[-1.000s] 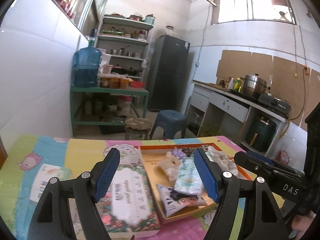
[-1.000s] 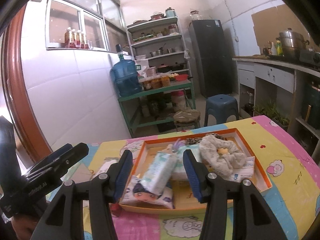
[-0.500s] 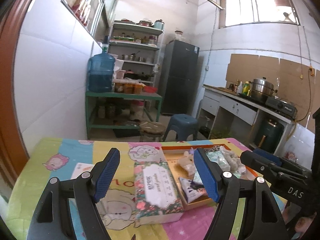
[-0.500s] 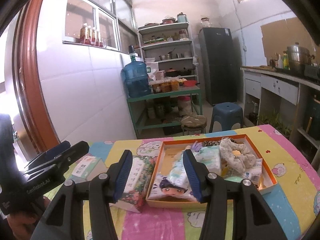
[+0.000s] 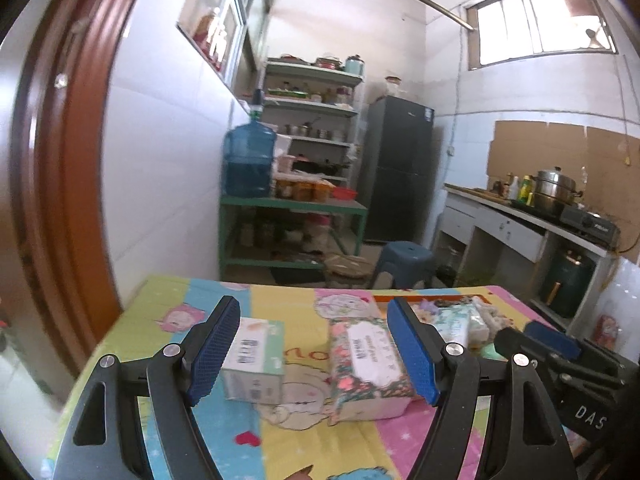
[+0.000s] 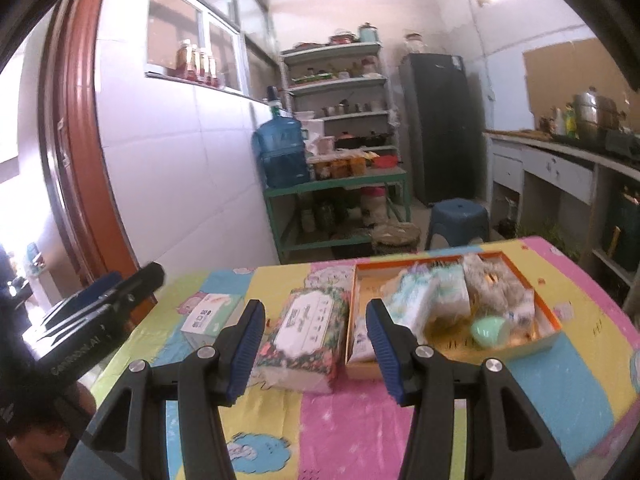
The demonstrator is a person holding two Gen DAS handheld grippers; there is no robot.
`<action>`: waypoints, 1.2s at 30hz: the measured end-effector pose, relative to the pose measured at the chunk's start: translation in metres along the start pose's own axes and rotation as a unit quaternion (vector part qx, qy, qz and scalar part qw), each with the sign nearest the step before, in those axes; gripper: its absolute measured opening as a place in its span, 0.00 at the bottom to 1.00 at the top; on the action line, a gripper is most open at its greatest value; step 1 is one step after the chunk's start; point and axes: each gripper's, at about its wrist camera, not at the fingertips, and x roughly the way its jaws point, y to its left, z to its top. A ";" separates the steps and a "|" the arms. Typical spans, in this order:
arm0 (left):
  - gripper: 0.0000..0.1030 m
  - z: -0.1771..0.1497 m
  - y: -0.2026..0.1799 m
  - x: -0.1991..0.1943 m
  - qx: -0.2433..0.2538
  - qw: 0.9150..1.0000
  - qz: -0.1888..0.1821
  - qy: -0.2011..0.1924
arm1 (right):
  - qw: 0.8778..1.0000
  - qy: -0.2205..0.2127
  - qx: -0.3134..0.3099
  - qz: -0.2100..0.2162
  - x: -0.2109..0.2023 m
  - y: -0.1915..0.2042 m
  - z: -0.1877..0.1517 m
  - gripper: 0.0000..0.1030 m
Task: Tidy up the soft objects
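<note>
Kitchen table under a bright cartoon-print cloth (image 6: 352, 420): the right gripper (image 6: 316, 348) hovers with jaws apart and empty above the near edge, the left gripper (image 5: 312, 350) likewise spread on nothing. Just ahead lies a floral tissue pack (image 6: 306, 330), a small white-green tissue box (image 5: 254, 360) to its left; an orange tray (image 6: 554, 322) of wipes packs and soft toys sits to its right.

Open, empty left tongs (image 5: 314, 346) hover over floral tissue pack (image 5: 370, 364) and white box (image 5: 254, 362).
</note>
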 end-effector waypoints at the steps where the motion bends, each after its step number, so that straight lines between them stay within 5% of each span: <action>1: 0.75 0.000 0.001 -0.004 0.002 1.000 0.006 -0.002 | 1.000 0.001 0.005 -0.006 -0.002 0.002 -0.002 0.51; 7: 0.75 -0.001 0.007 -0.030 0.024 1.000 -0.008 0.000 | 0.997 -0.016 0.038 -0.064 -0.027 0.015 -0.017 0.51; 20: 0.75 -0.009 0.006 -0.070 0.041 0.999 -0.022 0.002 | 0.994 -0.032 0.020 -0.107 -0.057 0.032 -0.025 0.51; 36: 0.75 -0.018 -0.002 -0.066 0.039 0.999 -0.012 0.016 | 0.992 -0.027 0.016 -0.119 -0.063 0.022 -0.031 0.51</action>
